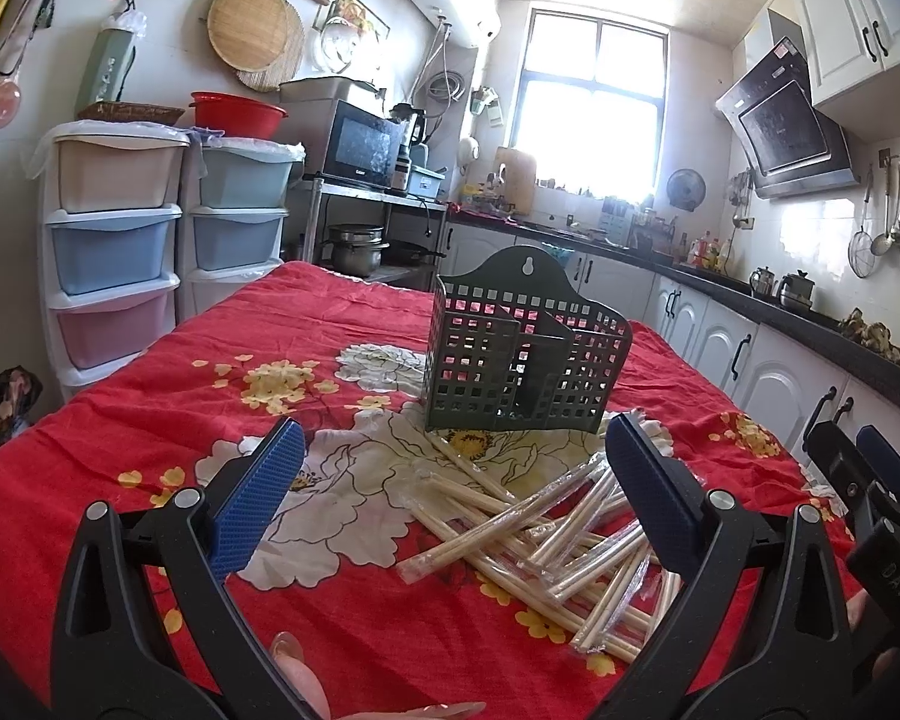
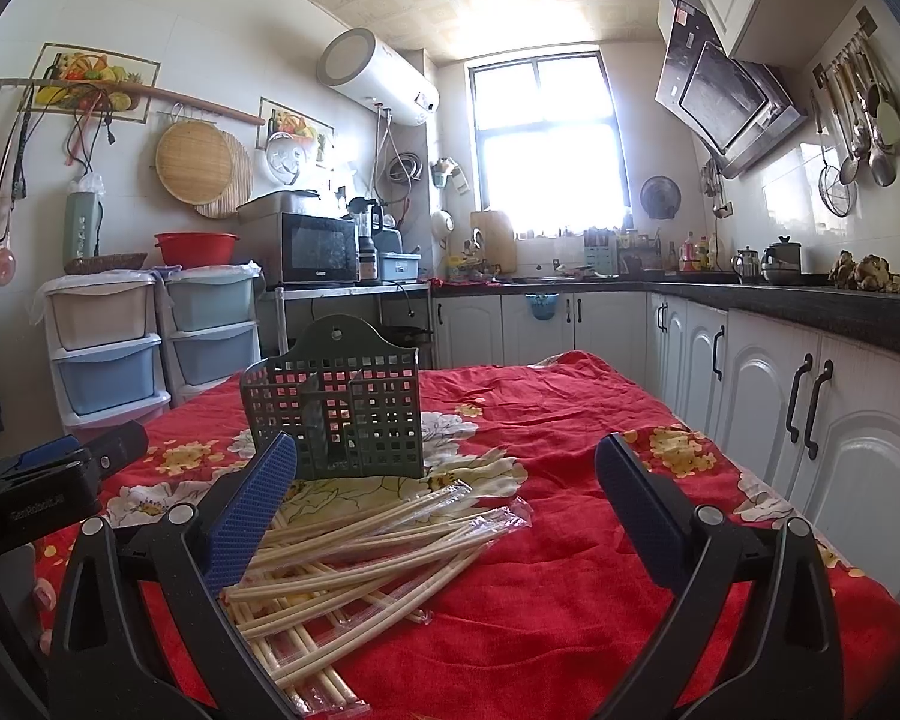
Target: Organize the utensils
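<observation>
Pale plastic-wrapped chopsticks (image 1: 528, 534) are piled messily between both wide-spread, empty hand-held grippers, left (image 1: 453, 498) and right (image 2: 447, 510), green slotted holder (image 1: 525, 348) just beyond.

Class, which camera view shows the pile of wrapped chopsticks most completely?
The right wrist view: the chopsticks spread out along most of their length, partly behind one finger. In the left wrist view, the pile sits partly behind the left tool's right finger.

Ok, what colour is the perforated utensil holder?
Dark green plastic grid holder, clearest in the right wrist view.

The chopsticks (image 1: 546, 516) lie heaped before the holder (image 1: 522, 348) on the tablecloth (image 1: 150, 432).
</observation>
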A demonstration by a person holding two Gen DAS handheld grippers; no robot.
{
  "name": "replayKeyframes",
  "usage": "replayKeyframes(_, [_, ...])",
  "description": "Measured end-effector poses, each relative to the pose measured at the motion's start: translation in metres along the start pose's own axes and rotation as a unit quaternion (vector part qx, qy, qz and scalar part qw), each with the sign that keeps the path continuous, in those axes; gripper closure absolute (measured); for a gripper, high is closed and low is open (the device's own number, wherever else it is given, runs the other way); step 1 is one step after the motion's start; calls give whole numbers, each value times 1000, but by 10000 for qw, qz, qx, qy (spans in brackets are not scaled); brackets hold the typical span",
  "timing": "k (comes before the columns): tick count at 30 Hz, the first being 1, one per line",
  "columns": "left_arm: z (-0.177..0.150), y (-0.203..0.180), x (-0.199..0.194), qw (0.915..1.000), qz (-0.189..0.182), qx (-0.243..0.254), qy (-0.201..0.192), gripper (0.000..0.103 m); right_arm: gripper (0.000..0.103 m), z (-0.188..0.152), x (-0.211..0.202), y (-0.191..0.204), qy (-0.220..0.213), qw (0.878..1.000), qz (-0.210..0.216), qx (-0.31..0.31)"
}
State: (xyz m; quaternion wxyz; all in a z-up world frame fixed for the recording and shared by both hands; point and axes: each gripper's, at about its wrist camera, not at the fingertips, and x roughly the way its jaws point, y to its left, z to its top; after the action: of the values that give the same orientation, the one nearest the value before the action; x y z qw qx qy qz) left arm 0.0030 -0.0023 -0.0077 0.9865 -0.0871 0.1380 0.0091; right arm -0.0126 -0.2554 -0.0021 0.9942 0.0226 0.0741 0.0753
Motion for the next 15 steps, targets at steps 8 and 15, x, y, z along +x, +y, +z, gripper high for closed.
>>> replayKeyframes(8, [-3, 6, 6, 9999, 65, -84, 75, 10, 6, 2, -1, 0, 9, 10000, 79, -52])
replayKeyframes(15, [0, 21, 9, 9990, 210, -320, 208, 10, 6, 4, 3, 10, 90, 9991, 329, -245])
